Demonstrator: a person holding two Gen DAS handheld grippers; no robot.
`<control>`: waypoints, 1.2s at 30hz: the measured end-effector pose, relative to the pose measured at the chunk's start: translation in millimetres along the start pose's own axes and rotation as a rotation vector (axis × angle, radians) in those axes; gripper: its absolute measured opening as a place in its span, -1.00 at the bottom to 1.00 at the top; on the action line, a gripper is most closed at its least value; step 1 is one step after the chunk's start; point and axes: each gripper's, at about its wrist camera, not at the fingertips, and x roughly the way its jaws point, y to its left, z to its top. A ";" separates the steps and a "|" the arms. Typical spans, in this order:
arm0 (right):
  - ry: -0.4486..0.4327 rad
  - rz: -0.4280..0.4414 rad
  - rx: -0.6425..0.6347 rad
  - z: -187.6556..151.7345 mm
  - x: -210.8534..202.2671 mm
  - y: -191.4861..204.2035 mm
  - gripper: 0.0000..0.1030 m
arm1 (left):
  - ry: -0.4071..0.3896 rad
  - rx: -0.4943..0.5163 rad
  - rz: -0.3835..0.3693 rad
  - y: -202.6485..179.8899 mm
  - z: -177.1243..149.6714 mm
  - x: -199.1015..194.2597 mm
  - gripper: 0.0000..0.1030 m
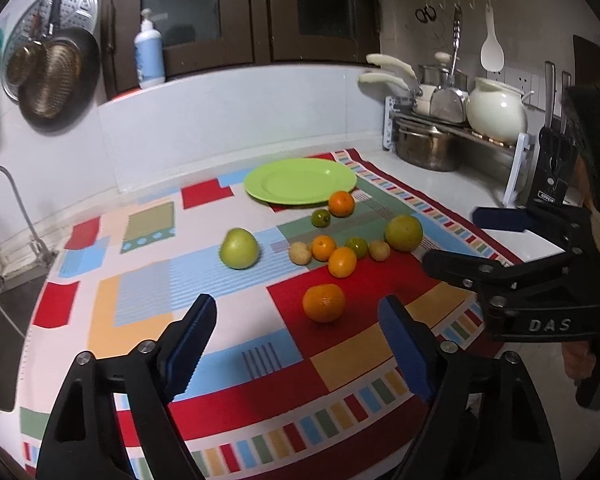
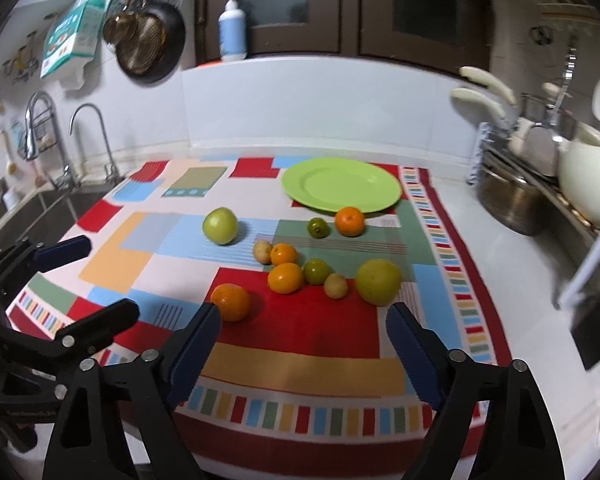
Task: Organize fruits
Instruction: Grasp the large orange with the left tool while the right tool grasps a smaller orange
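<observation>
from the left wrist view, the left gripper hovers low over the patchwork cloth-covered surface, jaws apart, a large round orange just ahead; the right gripper reaches in from the right, apparently open. from the right wrist view, the right gripper hovers level, jaws apart, with scattered fruit lying before the round lime-green plate.

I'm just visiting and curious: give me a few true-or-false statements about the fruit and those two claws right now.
1. The green plate has fruit on it. False: it is bare; all the fruit lies on the cloth.
2. The left gripper is open. True.
3. The right gripper clamps an orange. False: it is open and holds nothing.
4. The nearest orange lies apart from the cluster. True.
</observation>
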 end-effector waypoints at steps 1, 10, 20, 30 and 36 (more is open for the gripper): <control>0.005 0.009 -0.012 0.8 5.2 -0.9 0.56 | 0.005 0.002 -0.005 -1.2 -0.8 4.6 0.57; 0.047 0.105 -0.134 4.7 53.6 -1.5 0.31 | 0.040 0.005 -0.020 -5.6 -3.9 42.3 0.36; 0.096 0.179 -0.253 6.6 97.5 5.4 0.09 | 0.125 -0.032 -0.063 -1.4 -9.2 79.8 0.17; 0.141 0.204 -0.342 12.8 126.9 14.3 -0.05 | 0.182 -0.062 -0.117 -1.5 -7.8 104.0 -0.03; 0.152 0.201 -0.358 13.8 135.1 14.6 -0.06 | 0.212 -0.089 -0.155 -0.9 -7.0 113.8 -0.20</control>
